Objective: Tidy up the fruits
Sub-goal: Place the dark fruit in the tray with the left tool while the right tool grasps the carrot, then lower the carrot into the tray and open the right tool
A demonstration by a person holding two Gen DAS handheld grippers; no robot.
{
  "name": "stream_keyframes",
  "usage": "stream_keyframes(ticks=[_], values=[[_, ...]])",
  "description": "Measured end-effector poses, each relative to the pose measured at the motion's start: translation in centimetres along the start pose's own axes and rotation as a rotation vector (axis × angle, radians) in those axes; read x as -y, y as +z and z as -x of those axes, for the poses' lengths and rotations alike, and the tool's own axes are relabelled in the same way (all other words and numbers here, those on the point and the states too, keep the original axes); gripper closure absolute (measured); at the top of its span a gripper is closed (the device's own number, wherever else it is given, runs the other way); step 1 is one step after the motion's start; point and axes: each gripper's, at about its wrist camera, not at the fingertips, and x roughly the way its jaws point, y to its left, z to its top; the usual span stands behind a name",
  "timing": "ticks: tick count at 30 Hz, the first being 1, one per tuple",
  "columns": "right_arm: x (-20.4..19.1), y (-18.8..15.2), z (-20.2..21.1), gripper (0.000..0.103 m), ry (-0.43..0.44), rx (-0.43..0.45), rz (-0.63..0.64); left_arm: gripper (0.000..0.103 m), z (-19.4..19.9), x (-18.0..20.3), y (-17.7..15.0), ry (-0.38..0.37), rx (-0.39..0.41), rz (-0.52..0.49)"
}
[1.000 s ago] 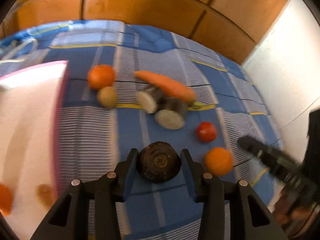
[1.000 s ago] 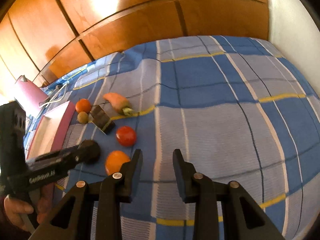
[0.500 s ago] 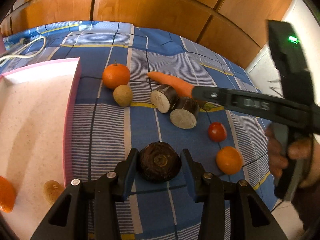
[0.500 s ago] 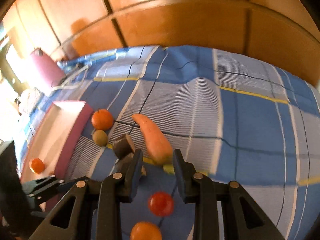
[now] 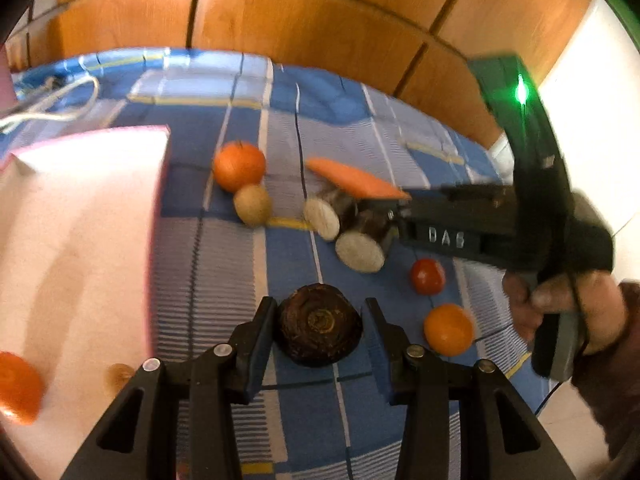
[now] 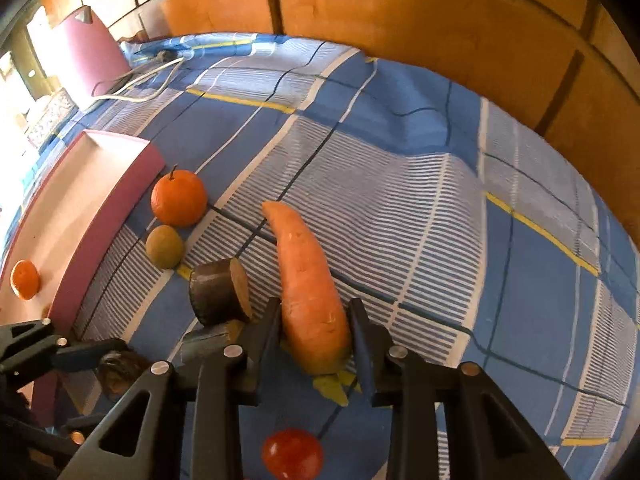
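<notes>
An orange point(image 6: 25, 279) already lies in the pink tray point(image 6: 104, 236); most produce sits on the bed. The left claw point(image 5: 319, 326) pinches a dark root point(image 5: 319, 330), and the right claw point(image 6: 314, 326) pinches the carrot point(image 6: 308, 280).

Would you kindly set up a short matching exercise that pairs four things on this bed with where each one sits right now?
Things:
1. carrot
2. dark round root
3. tomato
4. kiwi

Places:
A. beside the stemmed orange
B. between the right gripper's fingers
C. between the left gripper's fingers
D. on the cloth, nearer the camera than the carrot's thick end

Pairs: 1-B, 2-C, 3-D, 4-A
</notes>
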Motion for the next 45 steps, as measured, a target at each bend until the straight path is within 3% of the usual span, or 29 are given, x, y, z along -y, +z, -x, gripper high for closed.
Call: stream_keyframes(ticks=[6, 13, 16, 17, 34, 45], values=[[-0.2, -0.7, 2.2, 0.072, -0.028, 0.051, -0.017, 0.06, 5.1, -2.6, 1.0, 0.058, 0.097, 0.075], [-1.0, -1.8, 2.9, 0.072, -0.078, 0.058, -0.022, 0.056, 8.5, -8.3, 0.2, 0.279, 0.116, 0.156], [-0.9, -2.5, 3.6, 0.072, -0.083, 0.067, -0.06, 0.039, 9.9, -9.5, -0.8, 0.296, 0.135, 0.188], [-1.0, -2.8, 3.8, 0.072, -0.085, 0.071, -0.071, 0.038, 10.3, -9.4, -1.1, 0.304, 0.145, 0.189], [-3.3, -4.6, 9.5, 0.073, -0.075, 0.203, -0.129, 0.038, 13.3, -8.2, -4.2, 0.311, 0.174, 0.169], [-9.2, -2.6, 11.1, 0.073, 0.034, 0.264, -0.045, 0.038, 14.3, -9.5, -5.2, 0.32, 0.184, 0.198]])
